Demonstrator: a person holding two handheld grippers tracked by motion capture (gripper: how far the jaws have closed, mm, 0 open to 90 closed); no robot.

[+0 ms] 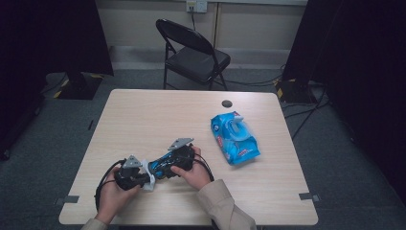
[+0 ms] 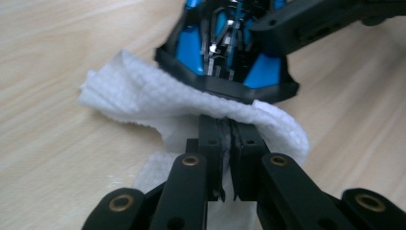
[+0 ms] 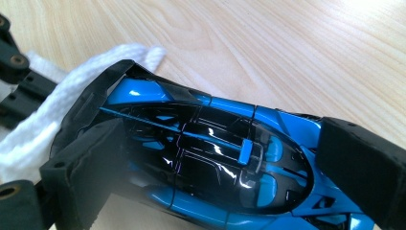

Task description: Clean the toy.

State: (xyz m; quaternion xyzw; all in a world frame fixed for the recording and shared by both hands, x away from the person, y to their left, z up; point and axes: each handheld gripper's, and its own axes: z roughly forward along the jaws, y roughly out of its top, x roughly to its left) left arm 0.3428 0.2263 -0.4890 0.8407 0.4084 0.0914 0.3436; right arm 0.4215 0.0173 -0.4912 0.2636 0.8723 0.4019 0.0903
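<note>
Wiping toy car (image 3: 210,167) near table's (image 1: 143,115) front edge: right gripper (image 3: 215,182) clamps its glossy, slippery, rigid flanks; left gripper (image 2: 229,143) pinches soft, limp wipe (image 2: 158,103) against its end.

A pale wooden table (image 1: 143,115) is seen bearing a blue plastic wipes packet (image 1: 234,137) and a small dark round disc (image 1: 227,103).

Bare tabletop (image 1: 143,115) open across the far and left side, blue wipes pack (image 1: 234,137) blocking the right middle, small dark disc (image 1: 227,103) near the far edge, folding chair (image 1: 191,52) standing beyond the table.
</note>
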